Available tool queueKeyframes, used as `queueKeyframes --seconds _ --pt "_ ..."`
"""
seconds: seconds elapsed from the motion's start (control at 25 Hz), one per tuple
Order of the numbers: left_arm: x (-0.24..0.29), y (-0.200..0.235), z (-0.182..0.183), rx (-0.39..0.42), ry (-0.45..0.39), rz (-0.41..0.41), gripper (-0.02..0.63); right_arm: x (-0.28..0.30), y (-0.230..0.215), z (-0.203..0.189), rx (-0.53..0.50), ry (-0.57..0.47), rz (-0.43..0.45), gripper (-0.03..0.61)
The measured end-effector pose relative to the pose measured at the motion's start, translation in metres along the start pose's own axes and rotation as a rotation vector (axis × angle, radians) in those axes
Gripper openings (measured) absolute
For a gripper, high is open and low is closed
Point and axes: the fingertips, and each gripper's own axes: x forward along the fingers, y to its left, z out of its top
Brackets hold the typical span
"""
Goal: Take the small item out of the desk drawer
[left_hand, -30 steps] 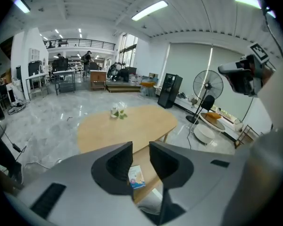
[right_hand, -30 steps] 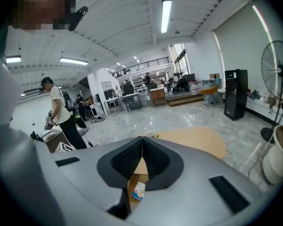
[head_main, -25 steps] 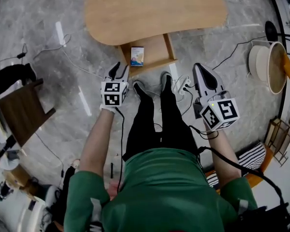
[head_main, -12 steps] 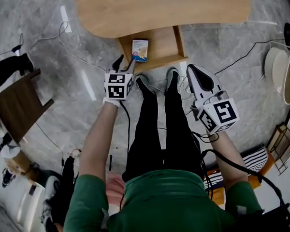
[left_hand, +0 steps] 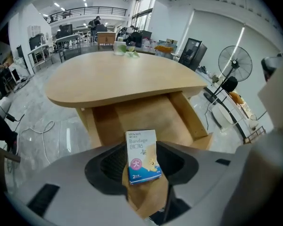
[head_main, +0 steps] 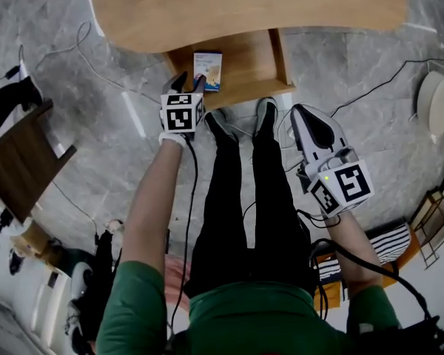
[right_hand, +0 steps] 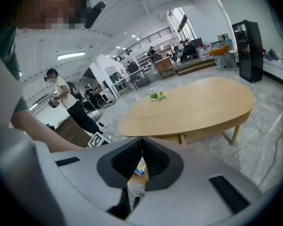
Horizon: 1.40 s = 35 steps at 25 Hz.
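Note:
A small white and blue bandage box [head_main: 207,70] lies in the open wooden drawer [head_main: 251,65] under the oval desk [head_main: 244,9]. My left gripper [head_main: 191,81] points steeply down at the drawer's front left, its tips beside the box's left edge. In the left gripper view the box [left_hand: 142,155] shows in the gap of the left gripper [left_hand: 141,147]. Those jaws have just been opening and the pads do not press on the box. My right gripper [head_main: 305,113] hangs over the floor right of the drawer. In the right gripper view the right gripper [right_hand: 142,140] has its tips together, holding nothing.
The person's legs and shoes [head_main: 237,161] stand right before the drawer. Cables [head_main: 96,58] trail over the marble floor. A dark wooden stool [head_main: 22,161] stands at the left. A round white object [head_main: 436,106] and a striped cushion [head_main: 377,246] are at the right.
Both grippers have sunk toward the drawer. The left one has come up to the box's left edge. The desk and drawer now sit nearer and larger in the head view.

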Motion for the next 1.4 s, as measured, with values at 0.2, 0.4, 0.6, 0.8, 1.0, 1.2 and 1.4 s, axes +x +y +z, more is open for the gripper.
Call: queueKeyframes --seconds 0.2,0.4,0.6,0.8,1.0,1.2,1.4 --pt "0.035 0.001 0.001 -0.002 0.037 0.031 0.234 0.008 -0.011 -0.015 0.038 0.001 0.030 0.023" --pt "0.064 -0.004 -0.003 -0.037 0.098 0.055 0.276 0.015 -0.019 -0.022 0.066 0.011 0.054 0.023" --pt "0.084 -0.007 0.001 -0.071 0.131 0.079 0.363 0.021 -0.026 -0.030 0.091 0.019 0.059 0.023" --pt "0.093 -0.007 -0.005 -0.067 0.153 0.121 0.398 0.017 -0.027 -0.037 0.116 0.025 0.063 0.023" --pt "0.102 -0.009 -0.018 -0.021 0.211 0.167 0.403 0.016 -0.037 -0.043 0.137 0.033 0.047 0.023" --pt "0.099 -0.007 -0.023 -0.002 0.247 0.188 0.400 0.015 -0.039 -0.046 0.144 0.041 0.043 0.023" --pt "0.083 -0.011 -0.021 0.008 0.220 0.157 0.397 0.015 -0.034 -0.042 0.141 0.036 0.047 0.023"
